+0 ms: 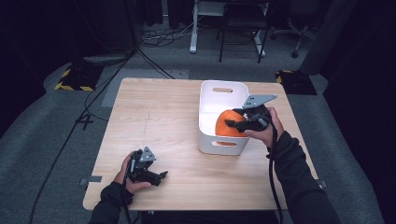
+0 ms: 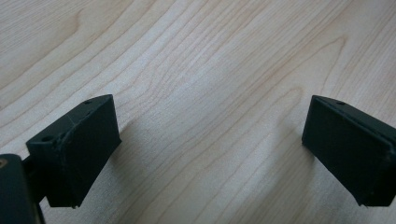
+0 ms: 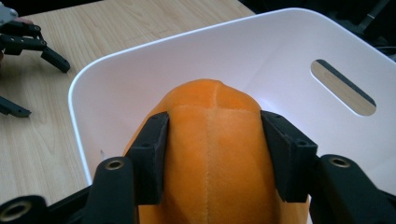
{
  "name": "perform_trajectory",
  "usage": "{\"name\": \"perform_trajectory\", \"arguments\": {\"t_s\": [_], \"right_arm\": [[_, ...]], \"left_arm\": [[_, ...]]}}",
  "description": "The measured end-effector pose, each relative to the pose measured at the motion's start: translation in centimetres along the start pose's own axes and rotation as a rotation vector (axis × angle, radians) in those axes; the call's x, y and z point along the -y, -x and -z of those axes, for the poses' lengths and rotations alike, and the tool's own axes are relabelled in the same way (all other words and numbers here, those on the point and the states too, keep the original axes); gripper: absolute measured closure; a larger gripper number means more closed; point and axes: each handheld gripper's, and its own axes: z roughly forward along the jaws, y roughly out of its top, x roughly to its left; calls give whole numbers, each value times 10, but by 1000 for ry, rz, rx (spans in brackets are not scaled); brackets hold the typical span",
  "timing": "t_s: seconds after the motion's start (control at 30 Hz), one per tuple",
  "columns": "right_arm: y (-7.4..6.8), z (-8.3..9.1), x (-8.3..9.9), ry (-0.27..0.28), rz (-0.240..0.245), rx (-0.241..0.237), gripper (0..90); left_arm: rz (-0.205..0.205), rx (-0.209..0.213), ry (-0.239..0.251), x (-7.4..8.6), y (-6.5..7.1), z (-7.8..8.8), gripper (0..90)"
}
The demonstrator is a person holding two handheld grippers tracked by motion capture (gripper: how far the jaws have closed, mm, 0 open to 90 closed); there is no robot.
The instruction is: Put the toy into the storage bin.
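Note:
An orange plush toy (image 1: 224, 126) sits in the near part of a white plastic bin (image 1: 223, 88) on the right of the wooden table (image 1: 154, 116). My right gripper (image 1: 232, 122) reaches over the bin's right rim. In the right gripper view its pads rest against both sides of the orange plush toy (image 3: 212, 158), over the white bin (image 3: 196, 42). My left gripper (image 1: 161, 176) rests low near the table's front left edge. Its jaws stand wide apart over bare wood in the left gripper view (image 2: 210, 121), with nothing between them.
The bin has slot handles in its near and far walls. Beyond the table's far edge are desk legs, a chair base and cables on grey carpet. The left gripper (image 3: 44, 88) lies on the wood left of the bin.

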Motion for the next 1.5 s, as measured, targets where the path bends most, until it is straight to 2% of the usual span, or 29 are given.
{"name": "perform_trajectory", "arguments": {"t_s": [0.3, 0.63, 0.67, 0.83, 0.93, 1.1, 1.27, 1.47, 1.5], "right_arm": [[2, -5, 3, -50, -14, -4, 446], [3, -9, 9, -109, -6, -13, 460], [4, -10, 10, -102, -1, -16, 460], [5, -9, 12, -95, -37, -37, 471], [7, -8, 12, -94, -20, -37, 474], [6, -8, 12, -98, -23, -32, 472], [6, -6, 12, -81, -30, -32, 467], [7, -1, 13, -28, -46, -25, 470], [7, 0, 14, -24, -45, -27, 447]], "left_arm": [[-3, -2, 0, 0, 0, 0, 43], [-1, -2, 1, 0, 0, 0, 43], [-2, -1, 0, 0, 0, 0, 43], [-4, -3, -1, 0, 0, 0, 43], [-3, -2, 0, 0, 0, 0, 43], [-2, -2, 0, 0, 0, 0, 43], [-2, -1, 0, 0, 0, 0, 43], [-3, -1, 0, 0, 0, 0, 43], [-1, -2, 0, 0, 0, 0, 43]]}}
